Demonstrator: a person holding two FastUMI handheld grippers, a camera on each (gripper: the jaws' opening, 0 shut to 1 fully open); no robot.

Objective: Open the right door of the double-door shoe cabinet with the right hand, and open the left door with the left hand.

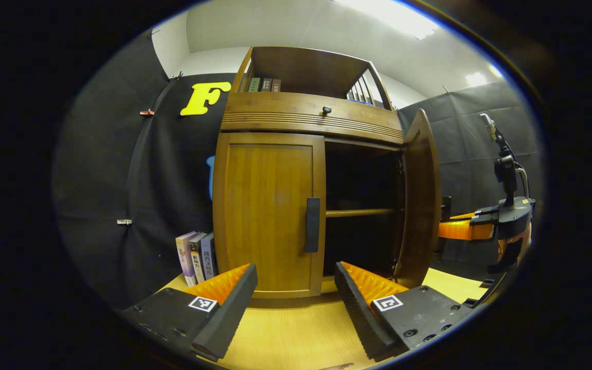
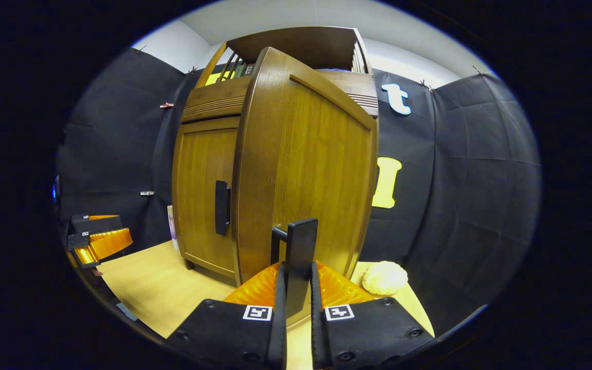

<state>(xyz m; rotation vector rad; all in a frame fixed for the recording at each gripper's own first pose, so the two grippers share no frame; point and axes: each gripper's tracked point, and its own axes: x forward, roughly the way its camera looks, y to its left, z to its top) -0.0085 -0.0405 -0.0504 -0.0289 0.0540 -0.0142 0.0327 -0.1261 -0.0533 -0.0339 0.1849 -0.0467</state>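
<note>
Fingers [image 2: 275, 308] of my right tool [image 2: 296, 295] were clamped on the dark bar handle of the right door [image 2: 306, 169], one on each side of it, in the right gripper view. That door stood swung well out from the shoe cabinet [image 1: 275, 113]; in the left gripper view I saw it edge-on at the cabinet's right side, with the dark inside and a shelf board [image 1: 360, 211] laid bare between it and the left door [image 1: 267, 210]. My left tool [image 1: 296, 295] hung spread wide and empty, apart from the cabinet, above the desk [image 1: 285, 334] near its front edge and facing the left door, which was shut. Its handle [image 1: 312, 225], an upright dark bar, sat on the door's inner edge at about mid height.

I judged the doors stiff, solid wood panels on side hinges, moderately heavy but free-swinging, so they would follow an arc rather than a straight pull. The bar looked smooth and rigid; the best hold for the left tool would be across its middle, fingers either side, then a pull curving toward the left.

Some books [image 1: 197, 257] stood on the desk just beside the cabinet's left side, and a pale round lump [image 2: 384, 277] lay toward the desk's right edge, past the open door.
</note>
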